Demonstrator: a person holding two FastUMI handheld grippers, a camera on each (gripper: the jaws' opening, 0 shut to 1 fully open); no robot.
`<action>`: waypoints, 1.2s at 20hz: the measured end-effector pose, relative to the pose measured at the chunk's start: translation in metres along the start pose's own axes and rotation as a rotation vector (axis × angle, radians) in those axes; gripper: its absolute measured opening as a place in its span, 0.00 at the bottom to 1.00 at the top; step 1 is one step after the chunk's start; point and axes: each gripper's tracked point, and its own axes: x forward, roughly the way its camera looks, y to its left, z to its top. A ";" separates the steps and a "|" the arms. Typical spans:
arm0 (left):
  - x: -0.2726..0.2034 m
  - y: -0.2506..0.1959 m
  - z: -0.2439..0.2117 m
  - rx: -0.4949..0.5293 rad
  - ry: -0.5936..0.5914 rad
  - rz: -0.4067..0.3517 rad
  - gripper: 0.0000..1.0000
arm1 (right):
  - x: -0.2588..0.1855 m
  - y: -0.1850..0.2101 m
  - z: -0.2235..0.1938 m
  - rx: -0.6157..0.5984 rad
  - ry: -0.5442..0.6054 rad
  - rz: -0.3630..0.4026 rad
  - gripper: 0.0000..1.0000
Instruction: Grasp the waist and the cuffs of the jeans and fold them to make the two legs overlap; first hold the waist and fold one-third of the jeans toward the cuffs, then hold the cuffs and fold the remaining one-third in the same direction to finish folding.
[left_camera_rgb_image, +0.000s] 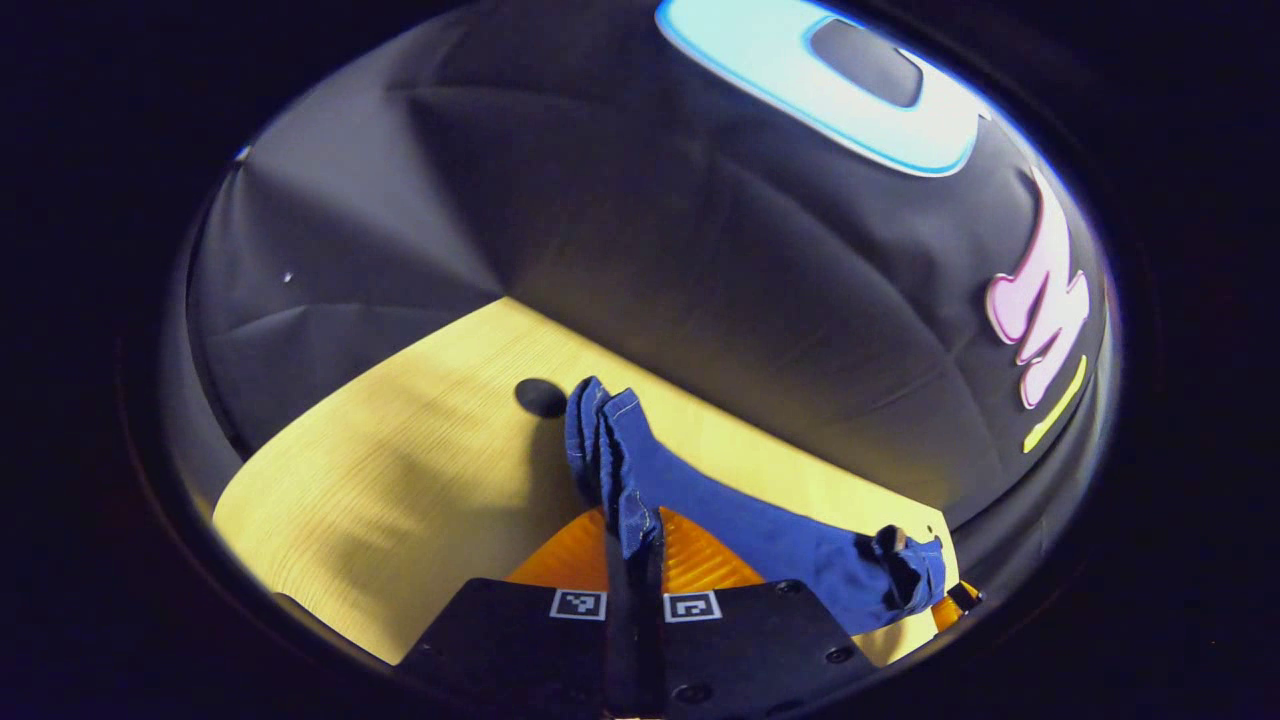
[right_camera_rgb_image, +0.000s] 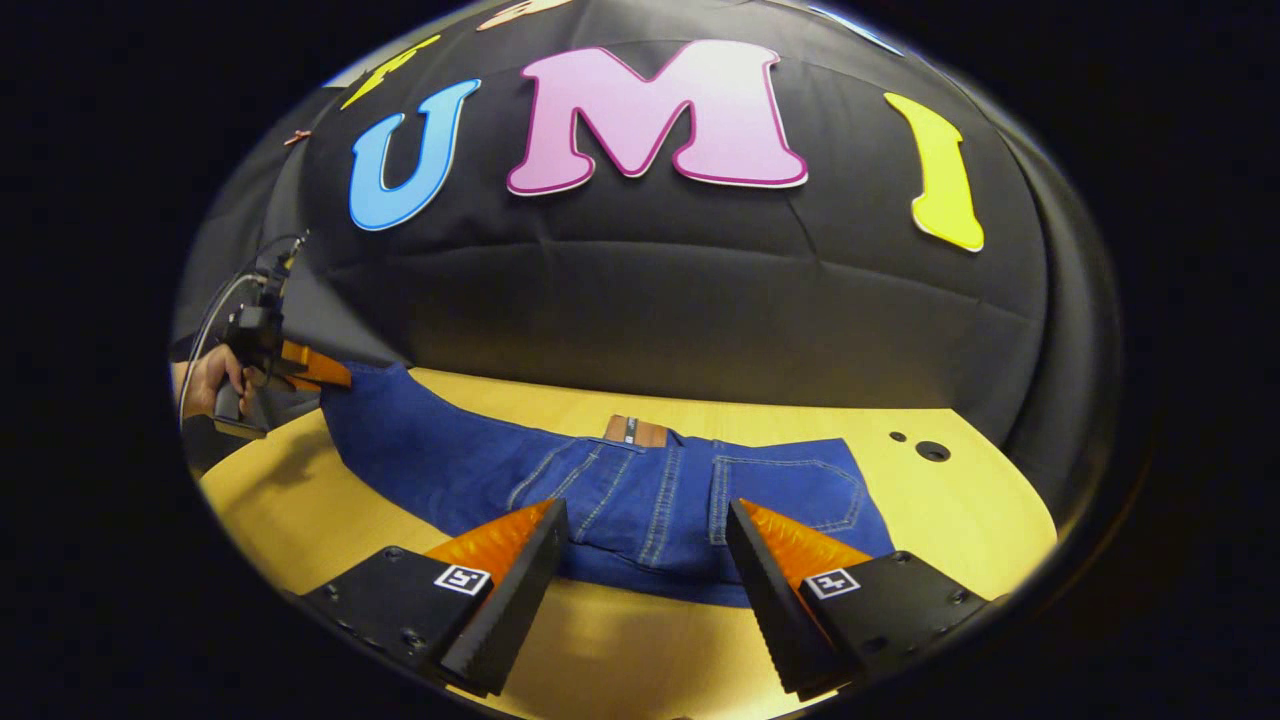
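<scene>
Denim jeans (right_camera_rgb_image: 640, 490) lay across the counter (right_camera_rgb_image: 960, 500) — left hand-held gripper (left_camera_rgb_image: 633, 545) clamped on the cuffs (left_camera_rgb_image: 600, 430); right hand-held gripper (right_camera_rgb_image: 645, 555) gaped apart, waist at 12 o'clock.

A pale wooden tabletop (right_camera_rgb_image: 960, 520) fills the lower scene, black cloth wall (right_camera_rgb_image: 700, 300) behind at 12 o'clock. Two round holes (right_camera_rgb_image: 932, 451) sit at its 3 o'clock side.
</scene>
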 end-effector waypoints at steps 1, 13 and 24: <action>-0.007 -0.021 0.009 0.017 -0.024 -0.025 0.06 | -0.004 -0.006 0.000 0.006 0.002 -0.011 0.98; -0.030 -0.275 -0.014 0.123 -0.045 -0.269 0.06 | -0.048 -0.138 0.000 -0.055 -0.012 -0.251 0.97; 0.014 -0.489 -0.169 0.264 0.147 -0.500 0.06 | -0.095 -0.235 -0.018 -0.059 0.030 -0.377 0.97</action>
